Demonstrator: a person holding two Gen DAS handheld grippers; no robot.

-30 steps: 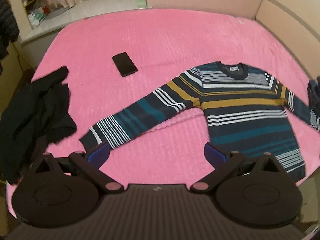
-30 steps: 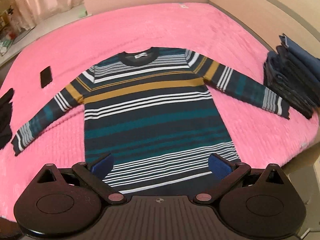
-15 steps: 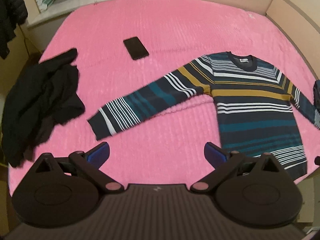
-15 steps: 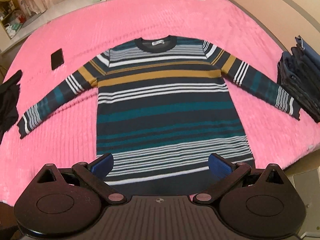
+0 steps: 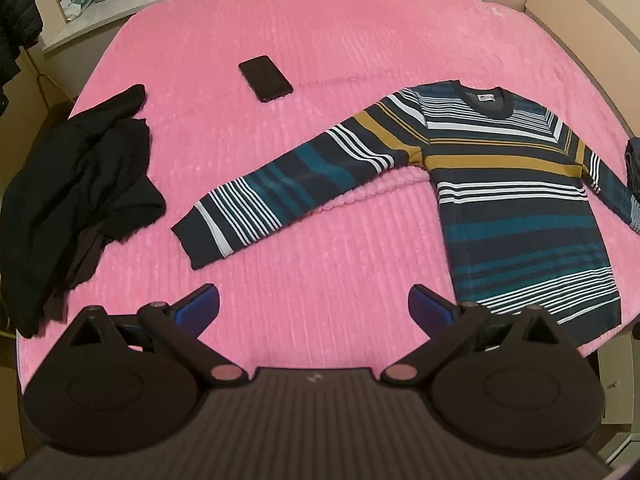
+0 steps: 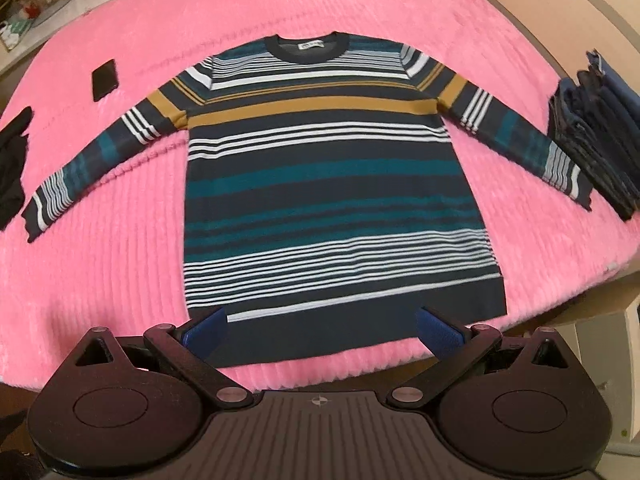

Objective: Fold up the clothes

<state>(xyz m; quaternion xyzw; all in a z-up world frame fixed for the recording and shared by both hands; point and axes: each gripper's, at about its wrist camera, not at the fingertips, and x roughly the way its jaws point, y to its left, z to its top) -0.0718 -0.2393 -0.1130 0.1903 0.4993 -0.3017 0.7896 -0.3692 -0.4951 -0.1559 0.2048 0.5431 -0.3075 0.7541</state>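
A striped long-sleeve sweater (image 6: 328,184) in navy, teal, white and mustard lies flat on the pink bed cover (image 6: 112,272), neck away from me, both sleeves spread out. In the left wrist view the sweater (image 5: 512,200) lies to the right and its left sleeve cuff (image 5: 204,236) points toward me. My left gripper (image 5: 314,308) hovers open over bare pink cover, short of that cuff. My right gripper (image 6: 322,330) is open above the sweater's dark hem, holding nothing.
A crumpled black garment (image 5: 72,200) lies at the bed's left edge. A black phone (image 5: 265,78) rests on the cover beyond the sleeve. A stack of folded dark blue clothes (image 6: 596,132) sits at the right edge, by the beige bed frame (image 6: 560,8).
Both grippers have pulled back and risen, so the sweater looks smaller and farther. The left view has swung left, showing more of the black garment. Both stay open.
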